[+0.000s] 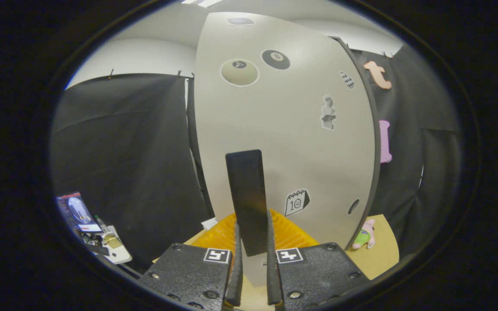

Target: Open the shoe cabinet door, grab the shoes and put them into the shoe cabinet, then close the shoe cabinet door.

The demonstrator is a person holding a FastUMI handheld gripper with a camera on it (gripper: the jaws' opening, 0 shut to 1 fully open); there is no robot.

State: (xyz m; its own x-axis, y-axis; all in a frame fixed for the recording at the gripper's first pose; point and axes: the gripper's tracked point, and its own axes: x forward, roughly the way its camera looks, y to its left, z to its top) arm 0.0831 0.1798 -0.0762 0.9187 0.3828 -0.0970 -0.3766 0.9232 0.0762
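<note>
The white shoe cabinet door (288, 129), dotted with stickers, stands straight ahead and very close. A flat black upright handle (247, 190) is fixed to it. My gripper (252, 226) is shut on the lower end of this handle, one finger pressing on each side. Behind the fingers, at the foot of the door, lies a yellow ribbed thing (221, 235); I cannot tell what it is. Whether the door is ajar cannot be judged from here.
A wooden tabletop (378, 255) runs under the door. A small pink and green plush toy (365, 235) lies on it by the door's lower right corner. Left of the table, low down, are a lit screen (78, 211) and some small items. Black cloth walls hang on both sides.
</note>
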